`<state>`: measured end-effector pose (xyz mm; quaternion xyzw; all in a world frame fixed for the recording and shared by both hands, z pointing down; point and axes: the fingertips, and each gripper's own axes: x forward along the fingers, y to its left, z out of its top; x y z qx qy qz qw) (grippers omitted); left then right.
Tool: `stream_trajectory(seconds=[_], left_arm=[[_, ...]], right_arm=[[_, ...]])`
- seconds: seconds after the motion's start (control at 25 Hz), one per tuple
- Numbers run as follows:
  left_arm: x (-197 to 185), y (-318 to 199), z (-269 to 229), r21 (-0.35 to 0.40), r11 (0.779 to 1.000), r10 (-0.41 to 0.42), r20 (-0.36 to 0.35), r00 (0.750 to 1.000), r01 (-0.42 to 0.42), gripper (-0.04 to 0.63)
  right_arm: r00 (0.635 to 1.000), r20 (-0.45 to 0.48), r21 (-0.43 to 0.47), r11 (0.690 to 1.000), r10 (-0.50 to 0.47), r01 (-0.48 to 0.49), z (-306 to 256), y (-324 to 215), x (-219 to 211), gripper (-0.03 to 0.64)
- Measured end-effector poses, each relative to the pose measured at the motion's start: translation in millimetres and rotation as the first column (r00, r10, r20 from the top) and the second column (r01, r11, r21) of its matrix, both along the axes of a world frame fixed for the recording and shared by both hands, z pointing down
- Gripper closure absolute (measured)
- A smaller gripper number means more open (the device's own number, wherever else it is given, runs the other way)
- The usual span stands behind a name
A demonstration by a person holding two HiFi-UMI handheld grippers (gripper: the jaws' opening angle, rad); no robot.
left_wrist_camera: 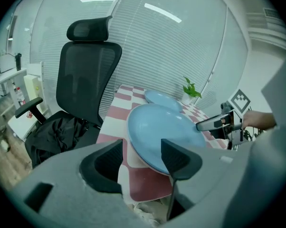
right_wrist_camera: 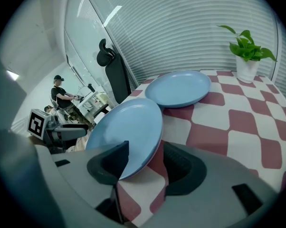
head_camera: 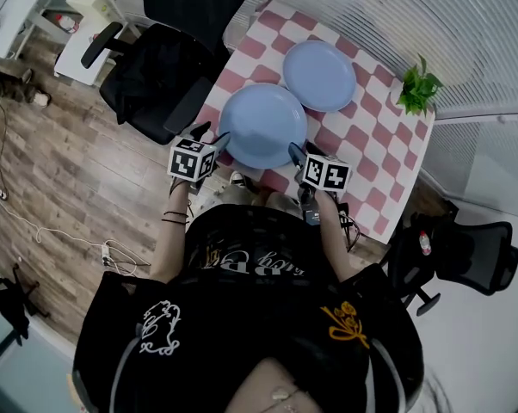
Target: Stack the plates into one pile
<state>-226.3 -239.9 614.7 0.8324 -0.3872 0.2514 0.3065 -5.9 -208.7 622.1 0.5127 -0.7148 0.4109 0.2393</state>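
Two light blue plates lie on the red-and-white checked table. The near plate sits at the table's front edge. Behind it the far plate slightly overlaps its rim. My left gripper is open, with the near plate's left rim between its jaws and a gap beside the left jaw. At the plate's right front rim, my right gripper is also open. That rim lies between its jaws, and no pad is pressing on it.
A small potted plant stands at the table's far right. A black office chair is close to the table's left side, another chair at the right. A person sits at a desk far off.
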Motion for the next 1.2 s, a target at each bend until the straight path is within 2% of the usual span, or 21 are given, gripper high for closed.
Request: stream_trajectory(seconds=[0.16,0.24,0.36,0.52,0.72,0.84,1.0,1.2], left_arm=[[-6.2,-19.5,-23.1,0.068,0.998,0.007,-0.03,1.0,-0.005,0.348],[-3.4,-30.7,-36.1,0.109,0.994,0.035,-0.052,0.998,-0.029,0.348],[9.6,-51.1,-54.8,0.165,0.983,0.098,-0.071,0.993,-0.085,0.348],[38.3,-77.5,-70.3,0.218,0.962,0.181,-0.053,0.982,-0.165,0.348],[79.7,-113.2,-80.0,0.257,0.927,0.285,-0.014,0.958,-0.272,0.348],[106.3,-131.5,-79.4,0.253,0.907,0.347,0.008,0.938,-0.337,0.348],[136.7,-155.1,-63.8,0.201,0.888,0.409,0.067,0.91,-0.413,0.348],[162.8,-179.9,-31.6,0.095,0.893,0.433,0.092,0.897,-0.441,0.348]], right_arm=[[0.996,0.035,0.059,0.995,0.084,-0.086,-19.7,-7.2,18.1,0.425],[0.991,0.06,0.086,0.988,0.121,-0.126,-28.4,-10.1,27.1,0.425],[0.989,0.051,0.119,0.983,0.137,-0.142,-38.9,-13.5,41.0,0.426],[0.99,-0.001,0.145,0.979,0.142,-0.14,-50.8,-17.4,63.4,0.426],[0.986,-0.011,0.182,0.97,0.168,-0.163,-59.0,-38.9,95.1,0.426],[0.982,-0.018,0.2,0.963,0.186,-0.179,-60.2,-56.6,116.4,0.426],[0.977,0.006,0.197,0.957,0.215,-0.212,-53.1,-81.3,139.0,0.426],[0.965,0.076,0.16,0.952,0.252,-0.261,-35.8,-111.0,152.6,0.426]])
